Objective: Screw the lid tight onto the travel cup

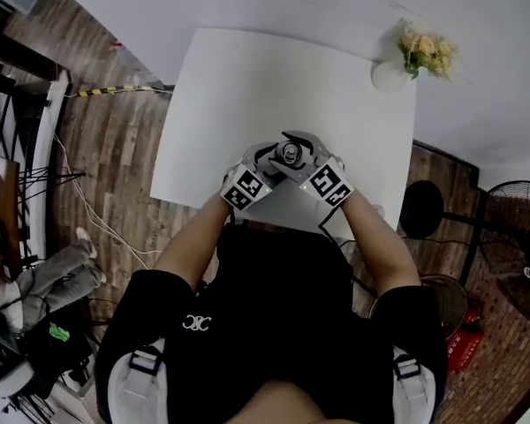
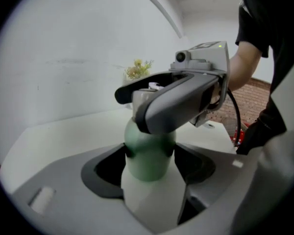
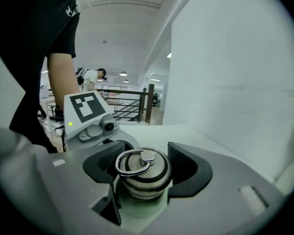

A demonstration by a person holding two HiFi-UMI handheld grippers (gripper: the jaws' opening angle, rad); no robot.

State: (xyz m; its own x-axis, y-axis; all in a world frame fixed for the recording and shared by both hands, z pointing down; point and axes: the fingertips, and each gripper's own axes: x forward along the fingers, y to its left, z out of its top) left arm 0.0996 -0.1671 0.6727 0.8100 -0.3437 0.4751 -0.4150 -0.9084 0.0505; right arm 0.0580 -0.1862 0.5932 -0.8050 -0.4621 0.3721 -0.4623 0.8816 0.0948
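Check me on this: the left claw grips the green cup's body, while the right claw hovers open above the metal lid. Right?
Not quite. The right gripper view shows the right claw shut on the metal lid, a jaw against each side. The left claw does grip the green cup by its body.

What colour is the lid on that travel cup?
The lid is silvery metal, with a ring on top; clearest in the right gripper view.

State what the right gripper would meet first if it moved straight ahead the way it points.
The lid, clamped between its fingers. Beyond it, the left gripper holding the travel cup probably comes next; depth is unclear.
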